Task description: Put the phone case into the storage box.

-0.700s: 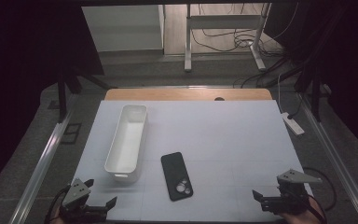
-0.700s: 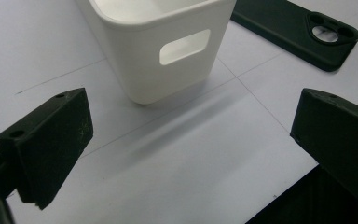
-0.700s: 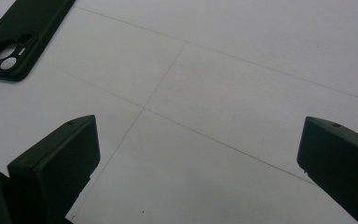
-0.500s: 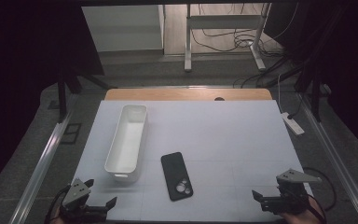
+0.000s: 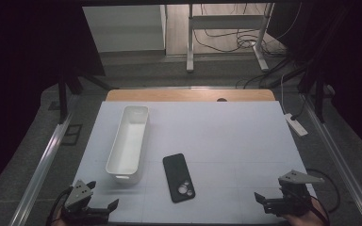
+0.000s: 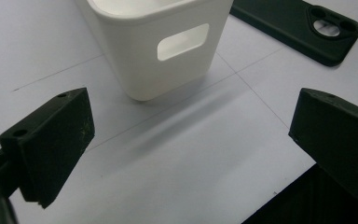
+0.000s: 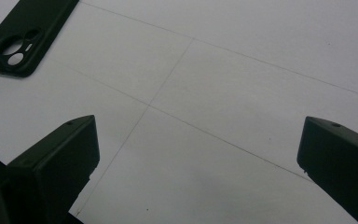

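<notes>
My left claw (image 5: 102, 200) sits at the near left corner of the bench (image 5: 226, 136), its jaws spread wide apart with nothing between them. In the left gripper view that claw (image 6: 191, 140) looks over bare white surface toward the near end of the white bin (image 6: 161, 42), which stands just beyond the jaws but does not touch them. I can see 1 rounded handle slot cut into that end wall.

My right claw (image 5: 266, 201) is at the near right corner, jaws likewise wide apart and holding nothing. In the right gripper view it (image 7: 198, 161) hangs over plain bench marked by thin grid lines, with the black phone case (image 7: 25, 35) off toward the far left corner of that view, well apart from the jaws.

From the high view, the white bin (image 5: 129, 141) is a long narrow tub lying left of centre, its length running from near to far. The black phone case (image 5: 178, 177) lies flat just to the right of the bin's near end, not touching it, with the camera cutout at its near end. It sits between my 2 claws, closer to the left one. A wooden strip (image 5: 188, 95) edges the far side of the bench.
</notes>
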`<state>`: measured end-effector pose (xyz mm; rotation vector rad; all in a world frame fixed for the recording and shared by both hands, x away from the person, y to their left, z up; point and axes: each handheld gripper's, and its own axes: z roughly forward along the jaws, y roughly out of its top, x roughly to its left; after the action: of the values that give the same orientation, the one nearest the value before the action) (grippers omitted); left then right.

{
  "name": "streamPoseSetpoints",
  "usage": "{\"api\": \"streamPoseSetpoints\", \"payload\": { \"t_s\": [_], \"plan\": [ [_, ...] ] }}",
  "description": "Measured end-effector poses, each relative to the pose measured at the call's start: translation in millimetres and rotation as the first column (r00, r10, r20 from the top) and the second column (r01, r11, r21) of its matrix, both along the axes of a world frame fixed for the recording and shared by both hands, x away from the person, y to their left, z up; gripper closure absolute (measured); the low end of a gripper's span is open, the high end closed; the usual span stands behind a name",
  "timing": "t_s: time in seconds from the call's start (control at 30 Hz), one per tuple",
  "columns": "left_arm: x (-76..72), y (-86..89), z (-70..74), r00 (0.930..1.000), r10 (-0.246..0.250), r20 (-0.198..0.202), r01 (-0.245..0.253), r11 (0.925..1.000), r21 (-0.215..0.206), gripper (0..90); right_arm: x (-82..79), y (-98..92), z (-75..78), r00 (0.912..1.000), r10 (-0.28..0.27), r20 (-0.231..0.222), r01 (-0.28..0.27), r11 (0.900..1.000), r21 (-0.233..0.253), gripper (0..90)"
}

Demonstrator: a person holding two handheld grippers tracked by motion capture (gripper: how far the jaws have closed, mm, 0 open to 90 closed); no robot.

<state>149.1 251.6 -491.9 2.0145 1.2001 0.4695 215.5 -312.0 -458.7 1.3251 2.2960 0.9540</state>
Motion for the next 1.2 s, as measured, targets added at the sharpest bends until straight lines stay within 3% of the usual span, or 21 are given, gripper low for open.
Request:
{"api": "streamPoseSetpoints", "payload": {
  "t_s": [0.3, 0.57, 1.2],
  "plan": [
    [0.1, -0.3, -0.1, 1.0000, -0.002, -0.001, 0.002, 1.0000, 0.002, 0.6, 1.3, 2.1, -0.2, 0.9997, 0.022, -0.015, -0.022, 1.000, -0.007, 0.0],
    [-0.3, -1.1, 0.0, 0.9999, -0.011, 0.004, 0.011, 0.9999, 0.007, 0.8, 6.2, 11.4, -1.1, 0.9964, 0.085, -0.003, -0.085, 0.996, -0.018, 0.0],
    [-0.1, 0.6, 0.0, 1.0000, -0.009, 0.002, 0.009, 0.9999, -0.008, 0.4, 26.4, 27.1, 0.9, 0.9847, 0.174, -0.009, -0.173, 0.984, 0.034, 0.0]
  ]
}}
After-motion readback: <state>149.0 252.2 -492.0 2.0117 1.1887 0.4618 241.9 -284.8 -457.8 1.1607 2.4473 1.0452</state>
